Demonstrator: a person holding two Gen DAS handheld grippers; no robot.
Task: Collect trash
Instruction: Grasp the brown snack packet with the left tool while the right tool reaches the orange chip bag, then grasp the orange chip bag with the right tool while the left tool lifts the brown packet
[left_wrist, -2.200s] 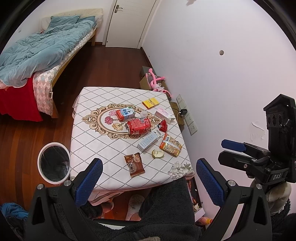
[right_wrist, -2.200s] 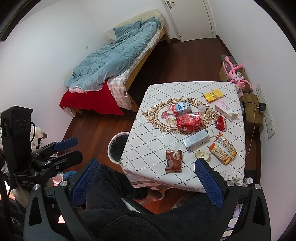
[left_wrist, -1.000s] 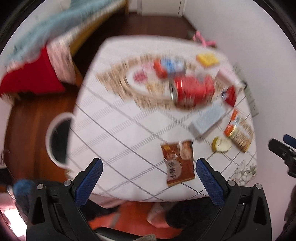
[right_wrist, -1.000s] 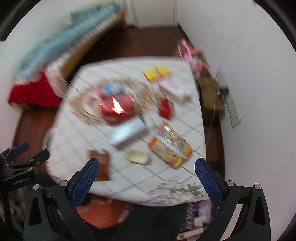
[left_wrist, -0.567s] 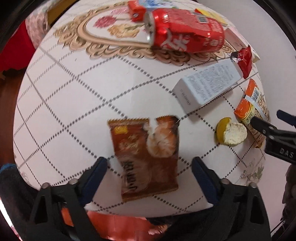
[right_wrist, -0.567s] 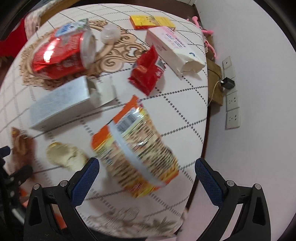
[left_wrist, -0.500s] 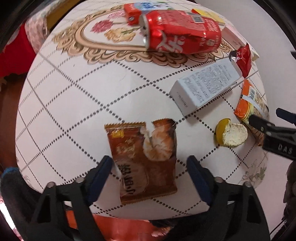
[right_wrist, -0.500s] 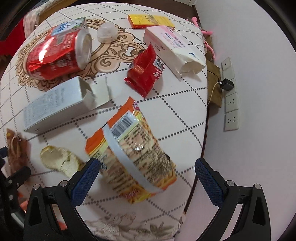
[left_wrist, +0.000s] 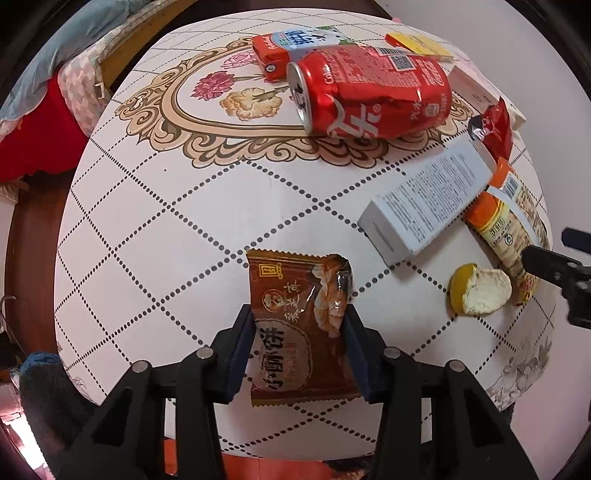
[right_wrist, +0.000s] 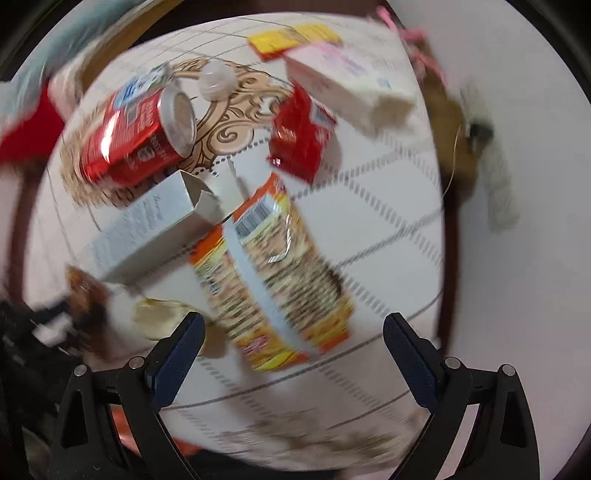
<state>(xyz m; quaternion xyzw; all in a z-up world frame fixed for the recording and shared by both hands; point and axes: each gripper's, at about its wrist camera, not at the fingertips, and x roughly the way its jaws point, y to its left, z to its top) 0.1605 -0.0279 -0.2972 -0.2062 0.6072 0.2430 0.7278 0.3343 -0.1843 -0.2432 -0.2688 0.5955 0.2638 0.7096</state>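
Observation:
A brown snack wrapper (left_wrist: 301, 325) lies near the table's front edge. My left gripper (left_wrist: 301, 354) has its jaws closed against the wrapper's two sides. My right gripper (right_wrist: 291, 354) is open, just in front of an orange and yellow snack packet (right_wrist: 273, 273); that packet also shows in the left wrist view (left_wrist: 508, 225). Its tip shows at the right of the left wrist view (left_wrist: 546, 258). A crushed red can (left_wrist: 369, 99), a white carton (left_wrist: 424, 206) and a piece of citrus peel (left_wrist: 478, 293) lie on the table. The right wrist view is blurred.
The white tablecloth (left_wrist: 184, 221) carries more litter: a milk carton (left_wrist: 291, 48), a yellow pack (left_wrist: 417, 42), a red wrapper (right_wrist: 301, 138), a pink and white box (right_wrist: 347, 88), a bottle cap (right_wrist: 216, 83). A bed with red cloth (left_wrist: 33, 140) stands left.
Both grippers dropped from high above down to the table. The left jaws closed onto the brown wrapper. The right gripper moved in closer to the orange packet and stayed open.

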